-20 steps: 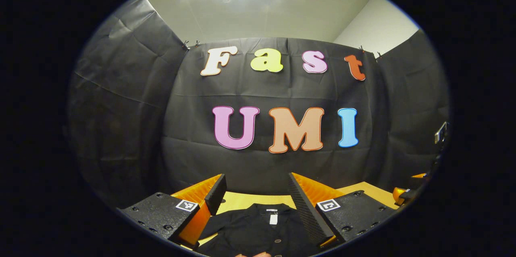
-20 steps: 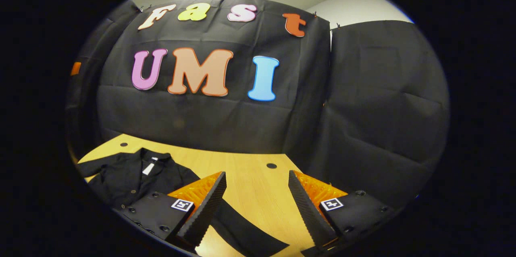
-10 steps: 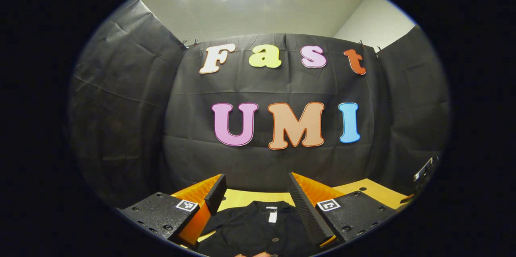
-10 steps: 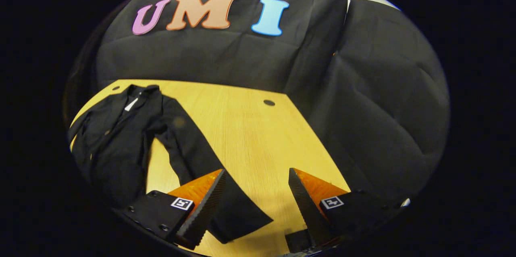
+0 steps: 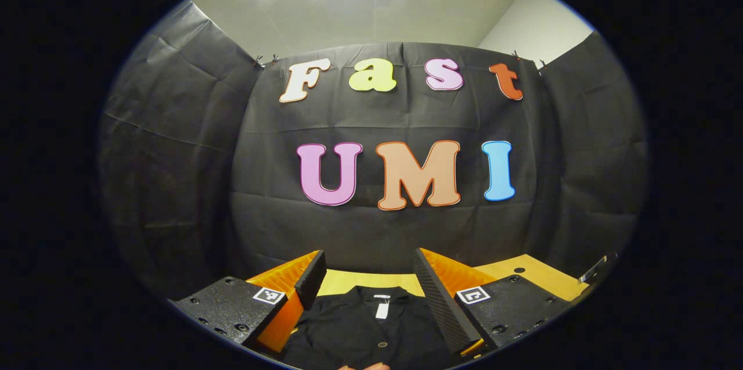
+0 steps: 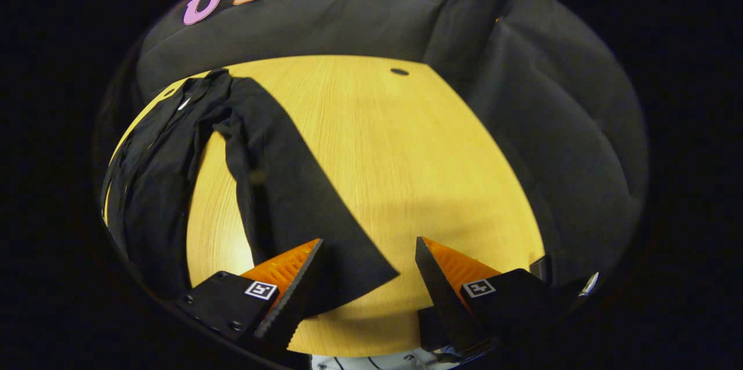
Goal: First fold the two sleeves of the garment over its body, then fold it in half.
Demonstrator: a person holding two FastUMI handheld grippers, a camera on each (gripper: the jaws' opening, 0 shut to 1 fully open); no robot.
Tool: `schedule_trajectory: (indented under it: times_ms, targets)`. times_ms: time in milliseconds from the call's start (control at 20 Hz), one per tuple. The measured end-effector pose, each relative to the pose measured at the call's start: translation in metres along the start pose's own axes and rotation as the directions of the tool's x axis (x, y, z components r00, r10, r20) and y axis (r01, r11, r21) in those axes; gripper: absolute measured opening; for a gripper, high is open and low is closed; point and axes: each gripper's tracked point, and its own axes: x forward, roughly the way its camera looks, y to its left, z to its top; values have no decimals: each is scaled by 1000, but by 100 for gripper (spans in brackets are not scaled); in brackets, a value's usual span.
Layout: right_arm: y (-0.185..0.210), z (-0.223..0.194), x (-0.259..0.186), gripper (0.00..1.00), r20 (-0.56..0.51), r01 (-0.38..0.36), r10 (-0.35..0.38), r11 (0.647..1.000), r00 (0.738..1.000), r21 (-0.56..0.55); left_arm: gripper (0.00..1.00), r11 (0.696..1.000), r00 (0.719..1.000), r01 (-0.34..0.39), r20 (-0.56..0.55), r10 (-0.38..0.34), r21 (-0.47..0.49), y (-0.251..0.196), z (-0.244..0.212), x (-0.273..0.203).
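Tilting down since a second ago, my right gripper (image 6: 367, 277) now hangs with fingers spread over the sleeve (image 6: 290, 184) cuff on the tabletop (image 6: 406, 155). Left gripper (image 5: 365, 291), fingers released, hovers above the shirt (image 5: 360, 329) collar. Pinching too shallow could drop the cuff or drag the shirt askew.

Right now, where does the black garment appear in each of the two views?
Left gripper view: black garment at bottom centre, collar between the open left claw.
Right gripper view: at left, one sleeve reaching down to the open right claw.
Shared landmark: white neck tag.
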Motion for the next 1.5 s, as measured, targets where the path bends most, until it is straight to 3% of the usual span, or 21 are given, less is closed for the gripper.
schedule_trajectory:
  times_ms: [150, 300, 400, 450, 600, 700, 850, 1050, 1500]
  targets:
    - [3, -6, 8, 100, -33, -37, 37, 999, 999, -9, 91, 1000, 1000, 3, -1, -3, 8, -13, -2, 2]
    - [11, -6, 7, 98, -57, -107, 111, 992, 992, 63, 90, 1000, 1000, -5, 3, 5, 4, -23, -3, 0]
    - [13, -3, 10, 86, -47, -118, 120, 992, 992, 41, 90, 1000, 1000, -6, 2, 6, 12, -24, -2, -2]
    - [17, -3, 9, 84, -42, -131, 132, 991, 990, 29, 90, 1000, 1000, -8, 3, 8, 17, -23, -2, -2]
    - [25, -5, 11, 33, -26, -156, 157, 987, 987, 33, 90, 999, 1000, -22, 10, 22, 25, -13, 0, -4]
    - [26, -5, 10, 11, -21, -131, 133, 989, 991, 62, 91, 999, 999, -31, 11, 31, 19, -3, -3, -5]
    - [31, -2, 6, 3, 8, -112, 112, 985, 994, 129, 90, 999, 999, -36, 12, 36, 6, 19, -5, -5]
    - [44, 50, -18, 3, 162, -119, 82, 964, 983, 237, 91, 999, 999, -47, 23, 47, 20, 60, -1, 0]
    - [78, 169, -74, 3, 356, -136, 39, 958, 934, 252, 90, 993, 993, -121, 15, 121, -4, 145, -8, 6]
